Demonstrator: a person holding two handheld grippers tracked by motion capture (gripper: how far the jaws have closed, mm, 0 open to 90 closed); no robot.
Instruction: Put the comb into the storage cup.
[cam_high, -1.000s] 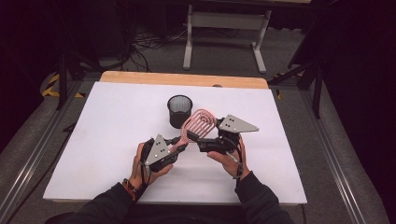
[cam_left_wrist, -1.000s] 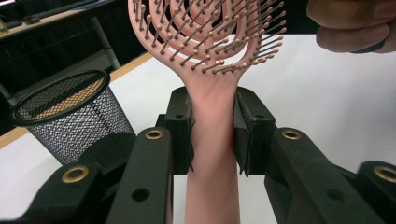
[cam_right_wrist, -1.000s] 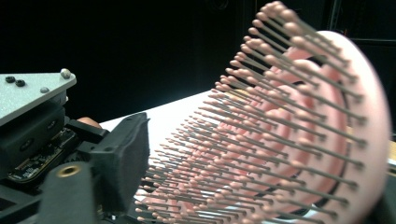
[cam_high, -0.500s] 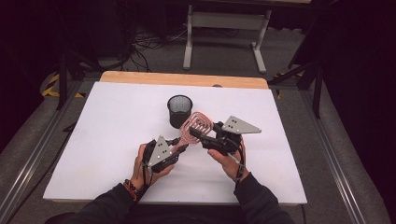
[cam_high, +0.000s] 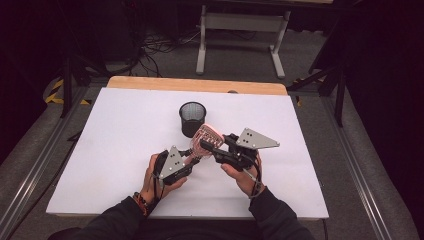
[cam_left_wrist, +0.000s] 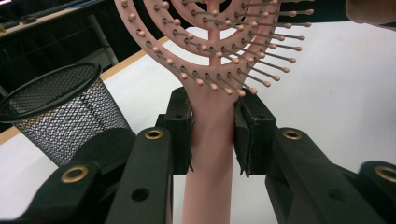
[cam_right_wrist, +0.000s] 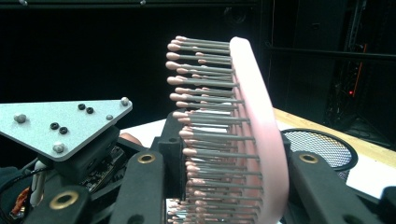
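- the pink hairbrush (cam_high: 205, 141) is held up off the bench (cam_high: 115, 150), between the two hands near the middle of the white top, just in front of the black mesh cup (cam_high: 192, 118).
- its handle runs down and to the left in the high view, its round head up and to the right; the head lies close to the cup's near side, whether touching it cannot be told.
- in the left gripper view the hairbrush (cam_left_wrist: 212, 93) stands upright, bristles toward the camera, with the mesh cup (cam_left_wrist: 60, 116) at the left on the bench.
- the left tongs (cam_left_wrist: 212, 135) pinch the handle just under the head, one black pad pressed on each side of the pink neck.
- the right tongs (cam_right_wrist: 229, 158) have just been closing and now clamp the brush head (cam_right_wrist: 254, 121), one jaw on the bristle side and one against the smooth back; the head is seen edge-on, bristles pointing left.
- the left hand (cam_high: 160, 175) comes in from the lower edge, palm wrapped round its gripper, which points up and right toward the brush; a bracelet sits at that wrist.
- the right hand (cam_high: 245, 172) holds its gripper pointing left toward the head, its grey three-cornered plate (cam_high: 255, 139) facing up.
- both dark-sleeved forearms angle inward, so the two grippers meet at the brush.
- behind the white top a wooden edge (cam_high: 200, 84) shows, then grey floor.
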